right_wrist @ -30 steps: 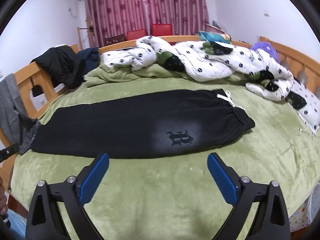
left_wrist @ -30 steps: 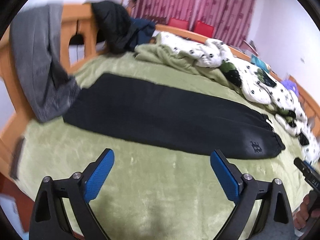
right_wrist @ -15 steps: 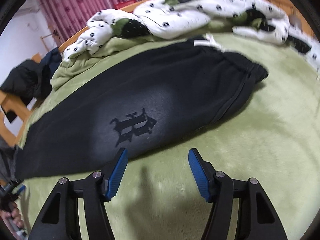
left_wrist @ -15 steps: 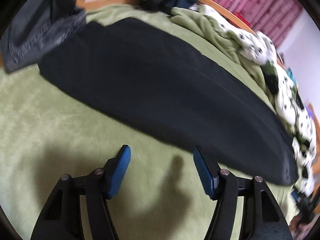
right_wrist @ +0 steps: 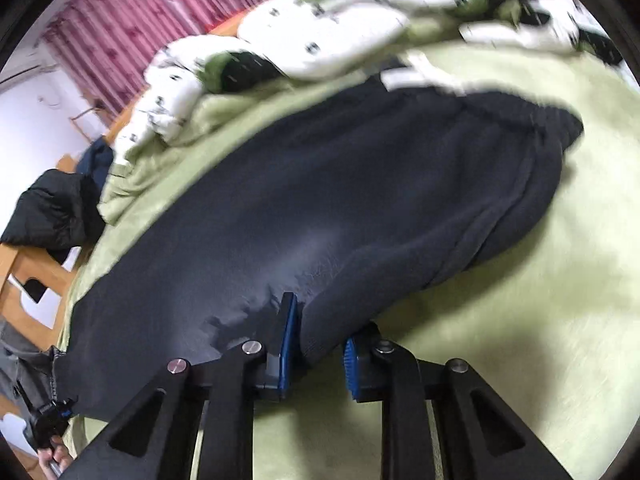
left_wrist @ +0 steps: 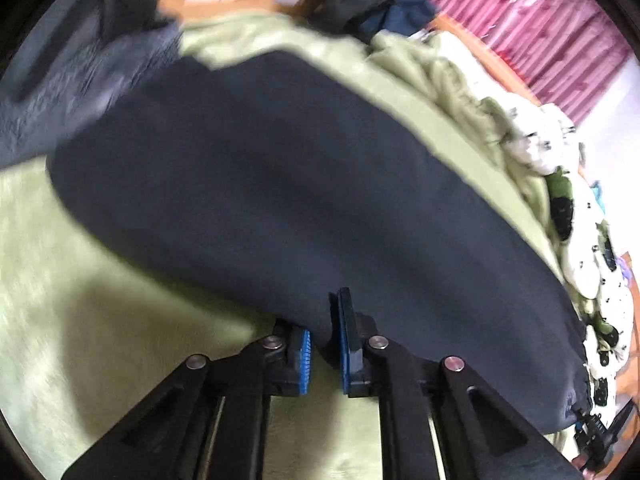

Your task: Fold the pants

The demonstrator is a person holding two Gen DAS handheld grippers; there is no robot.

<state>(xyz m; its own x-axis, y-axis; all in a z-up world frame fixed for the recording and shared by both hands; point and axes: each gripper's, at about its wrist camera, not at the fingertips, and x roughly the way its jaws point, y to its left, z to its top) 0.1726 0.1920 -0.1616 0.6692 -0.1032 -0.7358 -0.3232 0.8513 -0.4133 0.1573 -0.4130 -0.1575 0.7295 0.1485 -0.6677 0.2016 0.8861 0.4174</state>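
Black pants (left_wrist: 300, 200) lie flat along a green blanket (left_wrist: 80, 300) on a bed, folded leg on leg. My left gripper (left_wrist: 324, 328) is shut on the near edge of the pants near the leg end. The pants also fill the right wrist view (right_wrist: 340, 200), waistband at the right. My right gripper (right_wrist: 316, 332) is shut on the near edge of the pants close to the waist, with a fold of cloth bunched between its blue pads (right_wrist: 289, 344).
A rumpled white spotted duvet (right_wrist: 340, 32) and green bedding (left_wrist: 460, 92) lie beyond the pants. A grey garment (left_wrist: 80, 72) hangs on the wooden footboard (right_wrist: 24, 272). Dark clothes (right_wrist: 56, 212) are piled at the bed's corner. Red curtains (left_wrist: 540, 32) hang behind.
Both grippers have moved forward and down to the near edge of the pants and have closed from wide open onto the cloth.
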